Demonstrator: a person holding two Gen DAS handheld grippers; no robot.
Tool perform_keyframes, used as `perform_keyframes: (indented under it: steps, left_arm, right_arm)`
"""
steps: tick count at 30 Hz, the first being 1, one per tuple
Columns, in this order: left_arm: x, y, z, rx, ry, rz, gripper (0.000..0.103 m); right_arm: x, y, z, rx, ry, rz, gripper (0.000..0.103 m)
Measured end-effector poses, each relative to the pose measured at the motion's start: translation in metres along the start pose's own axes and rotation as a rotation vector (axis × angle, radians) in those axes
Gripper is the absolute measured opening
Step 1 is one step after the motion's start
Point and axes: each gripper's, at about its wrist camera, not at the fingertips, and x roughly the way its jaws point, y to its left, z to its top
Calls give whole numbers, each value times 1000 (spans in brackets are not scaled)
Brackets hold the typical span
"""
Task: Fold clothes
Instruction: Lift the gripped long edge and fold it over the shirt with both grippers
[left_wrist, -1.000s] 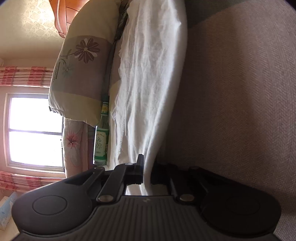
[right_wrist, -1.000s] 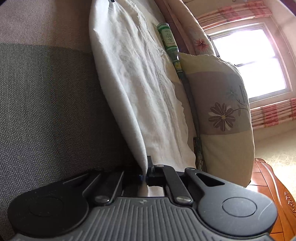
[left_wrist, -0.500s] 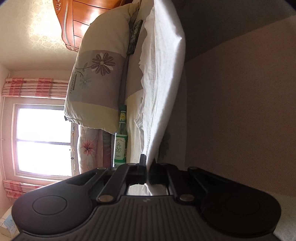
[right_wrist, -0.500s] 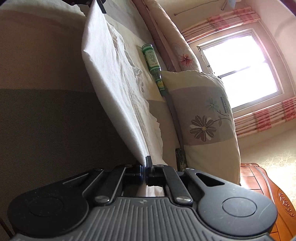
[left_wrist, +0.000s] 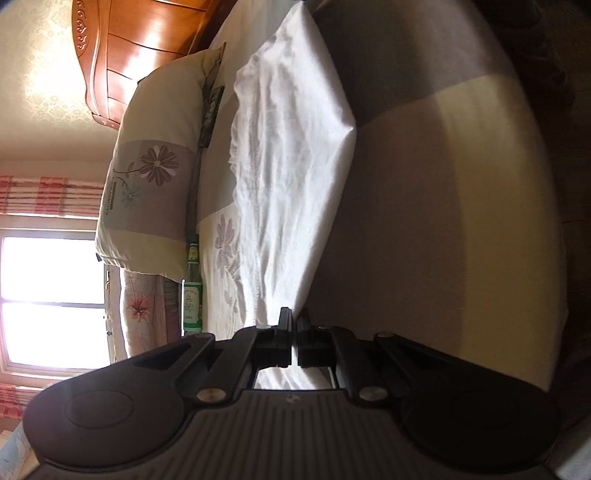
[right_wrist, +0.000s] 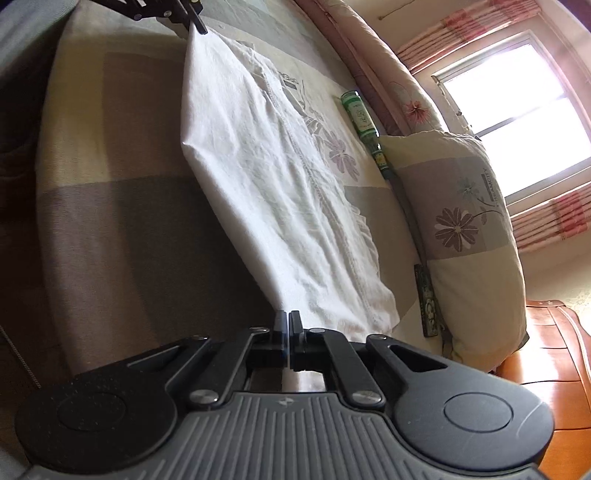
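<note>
A: Log the garment first. Where is it?

B: The white, crinkled cotton garment (right_wrist: 280, 192) is spread over the patchwork bedspread of grey, beige and cream blocks (right_wrist: 122, 229). Its far side lies on the bed; its near edge is lifted and pulled into a straight line between my two tools.

A: And the tools?

B: My right gripper (right_wrist: 287, 321) is clamped on one corner of that edge, with white cloth running down between the pads. My left gripper (left_wrist: 294, 320) is clenched on the other corner; from the right wrist view it shows at the far top, pinching the cloth.

A: Why hold it so?

B: I judge the taut edge keeps the panel flat, so it can be carried over as one sheet. Whether this is an opening fold or a later one, I cannot tell.

A: Surroundings?

B: Beyond the garment lies a green glass bottle with a white label (right_wrist: 364, 122), then a cream pillow printed with a purple daisy (right_wrist: 461, 229), and a carved orange wooden headboard (left_wrist: 147, 40) past it. All sit apart from the cloth.
</note>
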Motion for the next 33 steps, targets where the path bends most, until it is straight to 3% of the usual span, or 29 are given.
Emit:
perform_keyframes:
  steps: [5,7,9,10,11,12,14,15,22,27,28,30,33]
  left_arm:
    - [-12,-16,-1,7,3,-2,5]
    - [-11,-16,-1,5,10,16,9]
    - [-11,-20,0,14,28,19,12]
    - [-11,-22,1,23,30,25,14]
    - [-10,-25,1,33,29,34,21]
    - [-9,-28,0,45,21,46,34]
    - [-4,-31,-1,59,10,61,50]
    - [-1,-32,-2,61,9,63,51]
    - [44,-26,-7,29,57,77,49]
    - [65,-9,-4,-16,83,80,47]
    - [68,-8,-4,-21,92,78,45]
    - [73,-5,-4,-30,109,75,5]
    - [69,-1,-9,-49,101,76,3]
  right_arm:
    - [-12,20,-7,-43,17,-34,6]
    - [-10,25,-9,-55,10,-52,16]
    - [-4,29,-11,-79,20,-73,36]
    - [0,31,-13,-86,26,-90,40]
    - [4,33,-14,-92,31,-107,46]
    - [9,35,-15,-96,37,-123,46]
    - [19,35,-16,-77,45,-132,46]
    - [24,36,-16,-72,50,-135,47]
    - [60,36,-12,-129,53,-233,51]
    - [74,22,-7,-80,43,-227,49]
    - [75,20,-6,-73,44,-220,47]
    - [77,17,-5,-58,46,-206,6]
    - [80,12,-3,-36,50,-186,5]
